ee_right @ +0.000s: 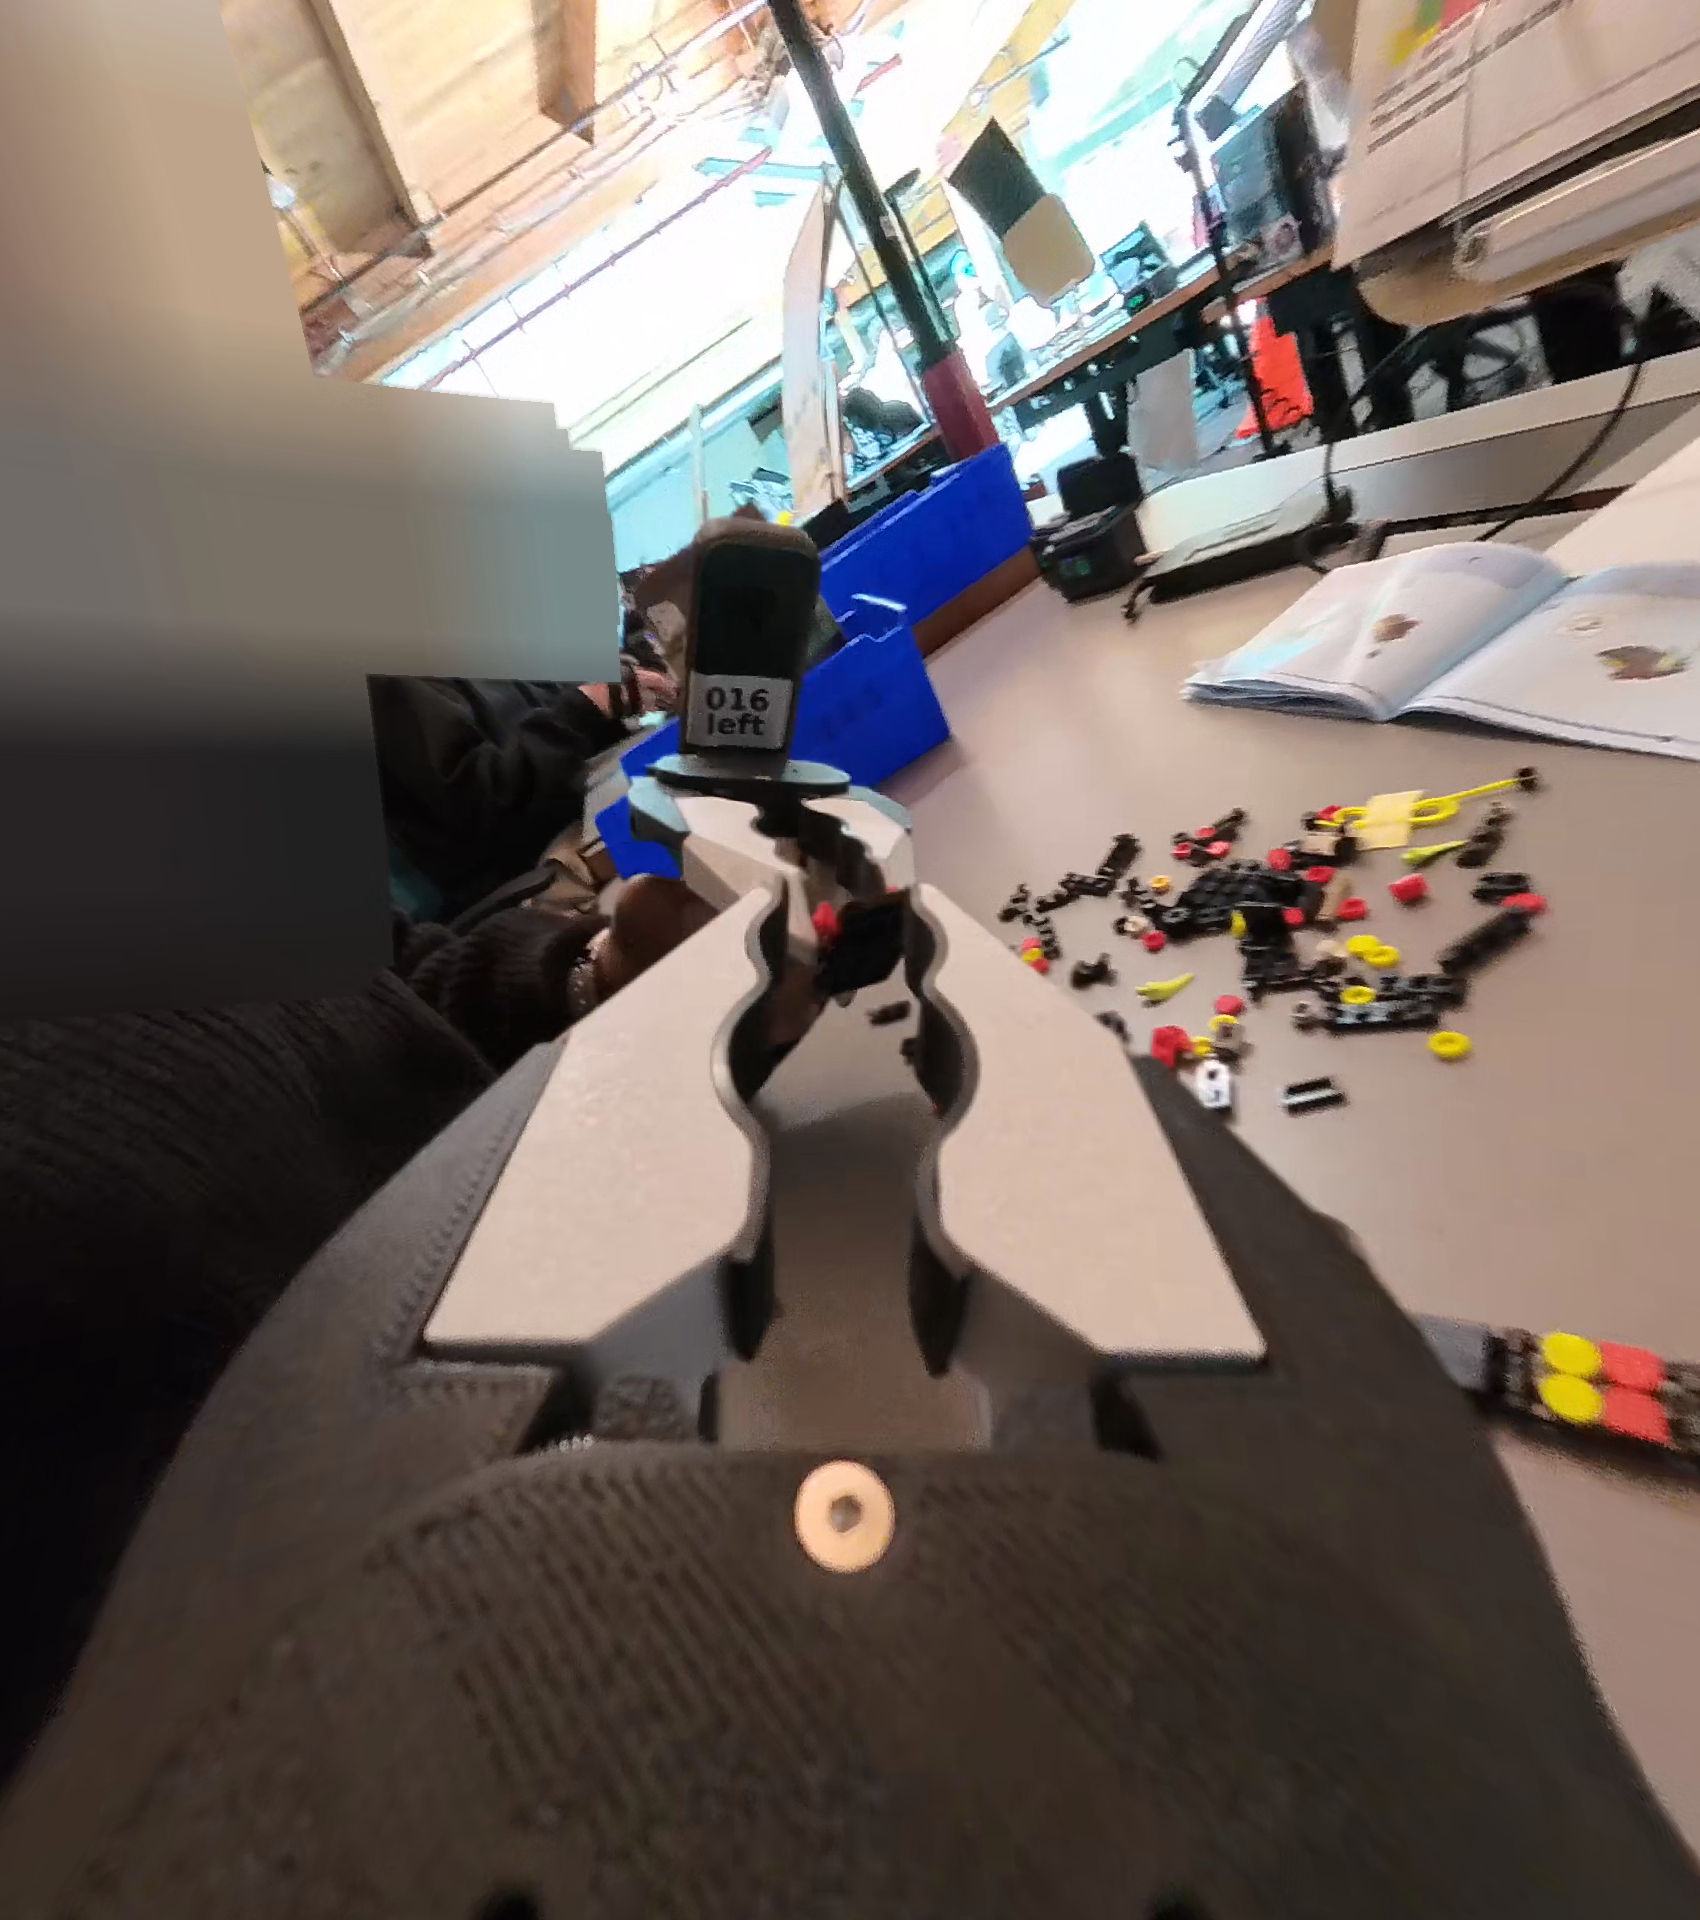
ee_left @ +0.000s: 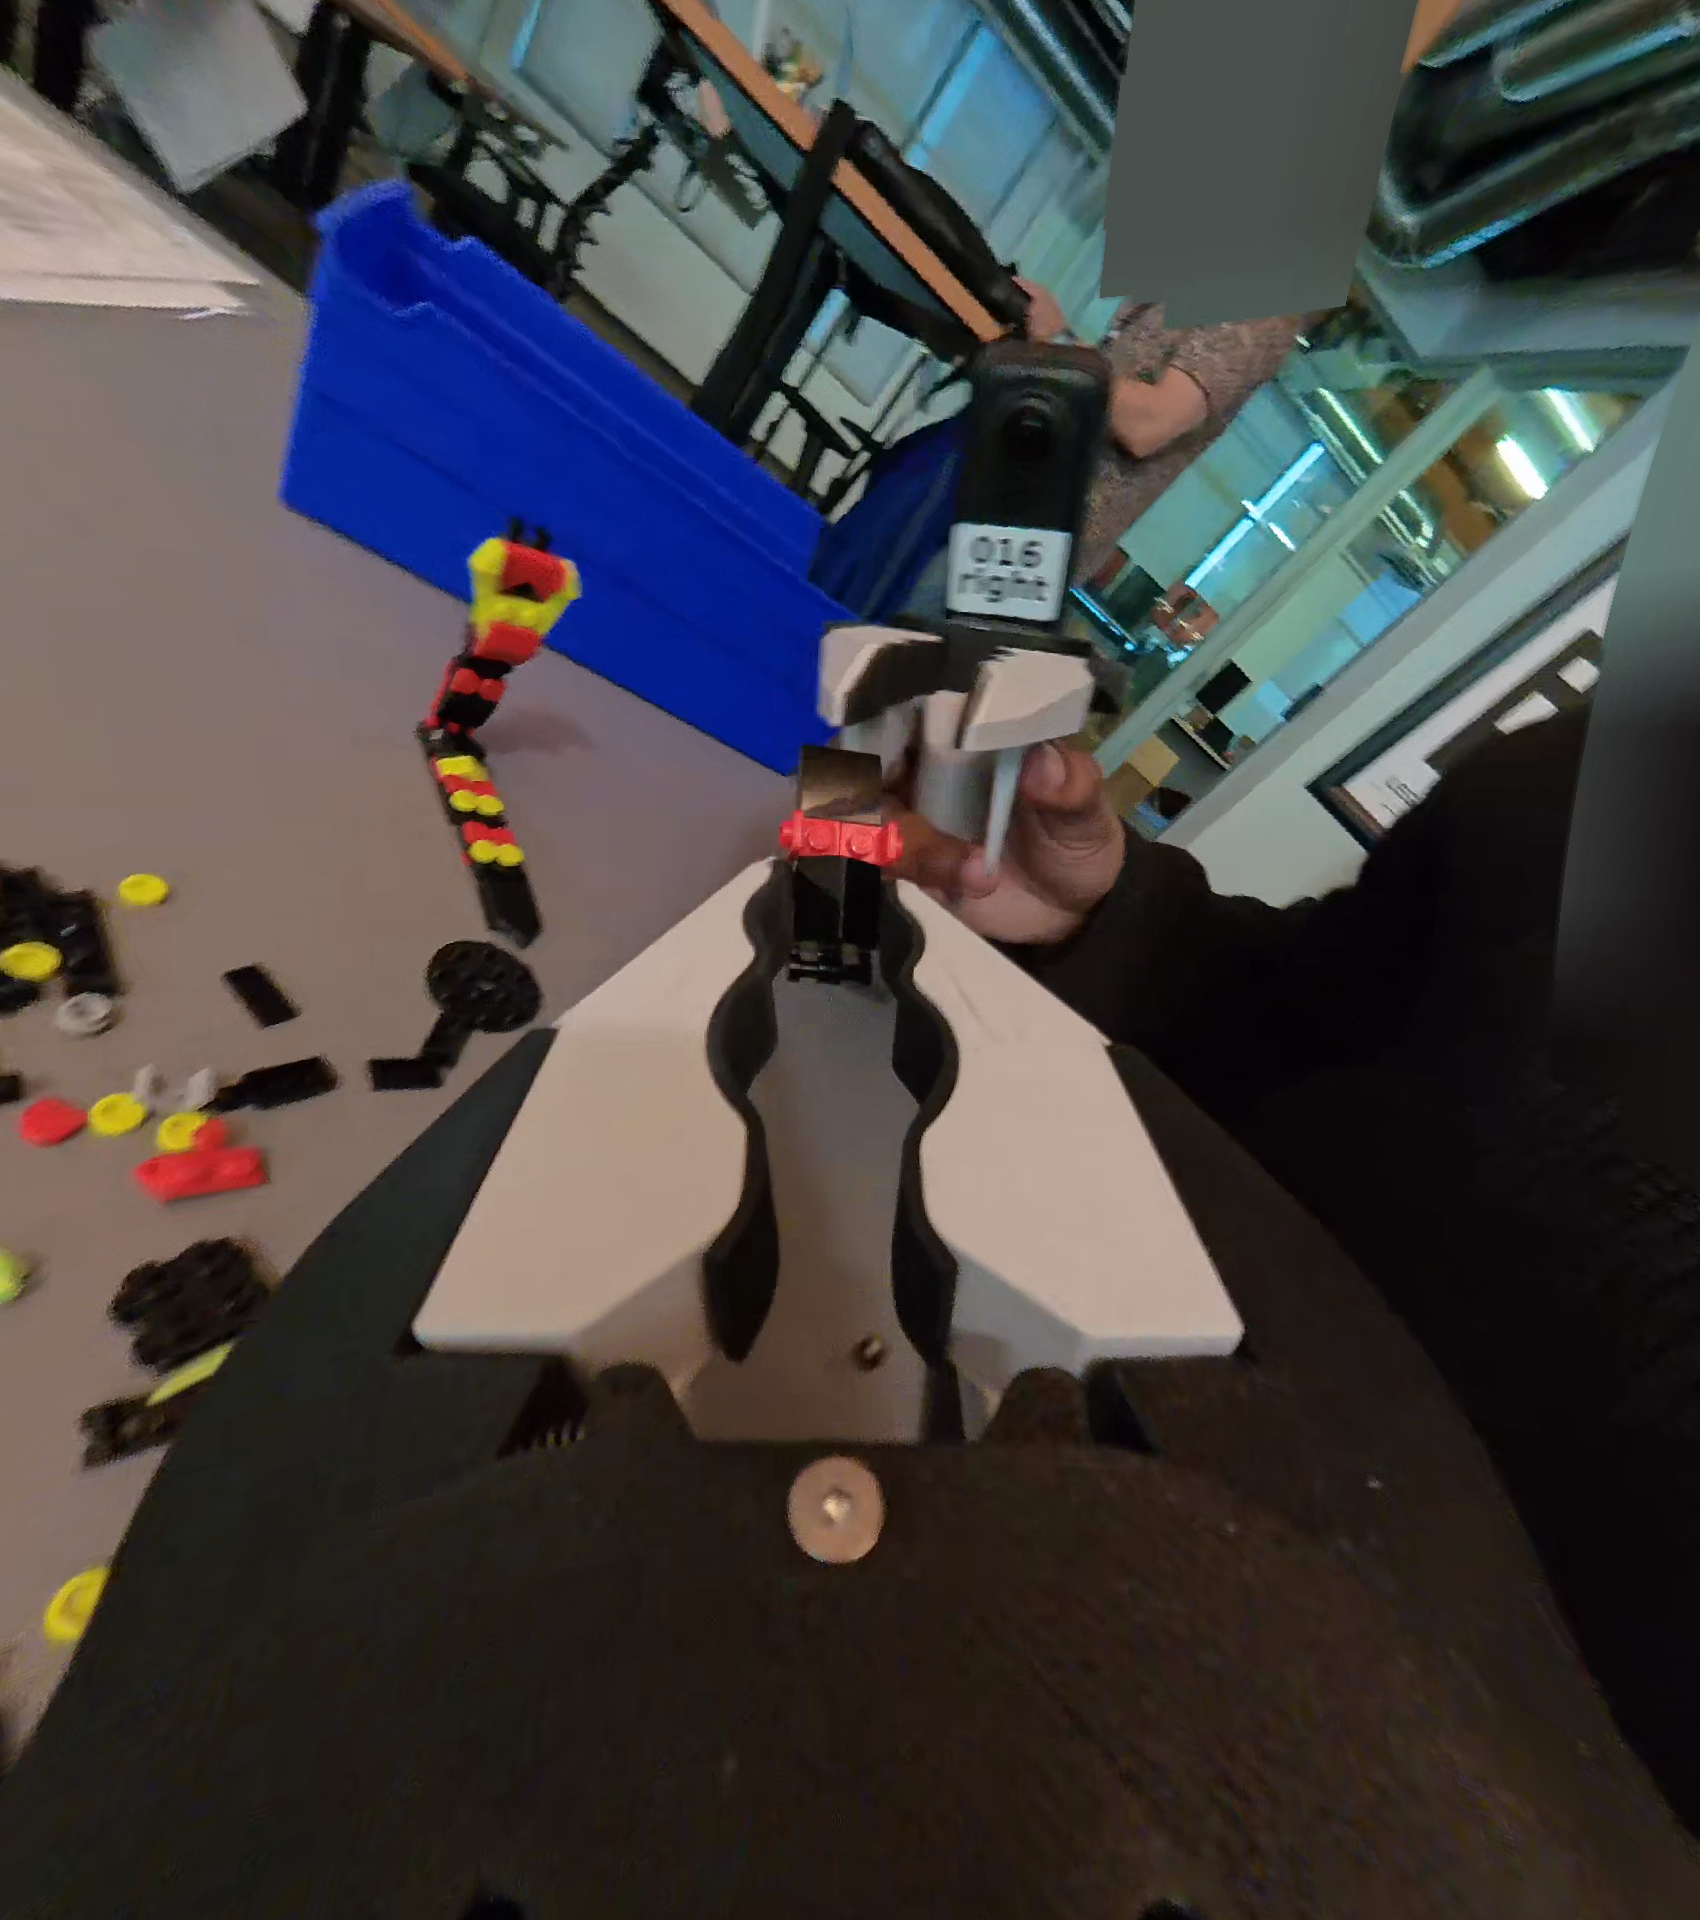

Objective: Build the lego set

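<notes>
My left gripper [ee_left: 830, 899] is shut on a small black piece topped by a red studded plate [ee_left: 841, 837], held up off the table. My right gripper [ee_left: 913, 790] faces it from across. Its tips sit at a glossy black brick [ee_left: 839, 781] that rests on the red plate. In the right wrist view, my right gripper [ee_right: 848, 920] closes narrowly around the same black and red assembly [ee_right: 865, 940], with the left gripper [ee_right: 784, 831] right behind it. A long black, red and yellow snake-like model [ee_left: 482, 790] lies on the grey table [ee_left: 202, 623] with its head raised.
Loose black, red and yellow pieces [ee_left: 46, 997] are scattered at the left, and they also show in the right wrist view [ee_right: 1293, 935]. A blue bin [ee_left: 513, 468] stands behind the model. An open instruction booklet [ee_right: 1500, 655] lies far right. A hand [ee_left: 1043, 842] holds the right gripper. The tips of both grippers are at nearly the same place.
</notes>
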The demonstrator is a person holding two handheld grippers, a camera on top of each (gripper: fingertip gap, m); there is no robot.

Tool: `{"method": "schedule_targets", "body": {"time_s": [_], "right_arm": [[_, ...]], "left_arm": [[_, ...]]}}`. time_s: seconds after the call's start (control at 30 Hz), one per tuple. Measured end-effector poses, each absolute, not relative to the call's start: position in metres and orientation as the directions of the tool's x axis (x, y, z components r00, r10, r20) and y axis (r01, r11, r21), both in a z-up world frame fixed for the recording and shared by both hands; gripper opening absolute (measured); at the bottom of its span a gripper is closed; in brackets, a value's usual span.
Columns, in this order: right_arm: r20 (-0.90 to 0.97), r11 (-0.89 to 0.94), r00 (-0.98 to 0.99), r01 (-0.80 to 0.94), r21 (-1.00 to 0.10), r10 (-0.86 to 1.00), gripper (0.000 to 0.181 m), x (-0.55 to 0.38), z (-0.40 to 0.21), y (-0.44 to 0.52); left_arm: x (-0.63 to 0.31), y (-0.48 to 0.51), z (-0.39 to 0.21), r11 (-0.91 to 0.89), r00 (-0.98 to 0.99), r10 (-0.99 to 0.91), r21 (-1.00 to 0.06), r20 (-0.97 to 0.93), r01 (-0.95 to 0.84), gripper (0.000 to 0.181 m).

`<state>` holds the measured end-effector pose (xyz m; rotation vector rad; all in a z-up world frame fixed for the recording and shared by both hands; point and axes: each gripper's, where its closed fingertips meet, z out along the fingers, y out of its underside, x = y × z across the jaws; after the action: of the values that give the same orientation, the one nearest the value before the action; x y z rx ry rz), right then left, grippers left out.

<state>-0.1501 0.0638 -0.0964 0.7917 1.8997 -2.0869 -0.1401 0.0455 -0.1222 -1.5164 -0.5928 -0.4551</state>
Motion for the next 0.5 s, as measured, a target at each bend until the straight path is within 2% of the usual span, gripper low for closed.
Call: {"method": "schedule_targets", "body": {"time_s": [0.1, 0.23, 0.37, 0.5], "right_arm": [[-0.459, -0.05, -0.859, 0.461, -0.886, 0.227, 0.017, -0.147, -0.107, 0.064], [-0.356, 0.234, -0.912, 0.399, -0.886, 0.205, 0.016, -0.123, -0.147, 0.044], [-0.162, 0.573, -0.973, 0.227, -0.788, 0.163, 0.015, -0.098, -0.202, 0.03], [-0.077, 0.716, -0.993, 0.12, -0.688, 0.092, 0.013, -0.085, -0.228, 0.038]], "left_arm": [[-0.156, 0.037, -0.133, 0.046, 0.724, 0.152, -0.736, 0.673, 0.675, 0.014], [-0.168, 0.028, -0.135, 0.102, 0.667, 0.162, -0.685, 0.727, 0.722, 0.014], [-0.174, 0.022, -0.138, 0.113, 0.657, 0.197, -0.682, 0.728, 0.723, 0.014], [-0.173, 0.023, -0.139, 0.116, 0.641, 0.181, -0.664, 0.746, 0.739, 0.015]]}}
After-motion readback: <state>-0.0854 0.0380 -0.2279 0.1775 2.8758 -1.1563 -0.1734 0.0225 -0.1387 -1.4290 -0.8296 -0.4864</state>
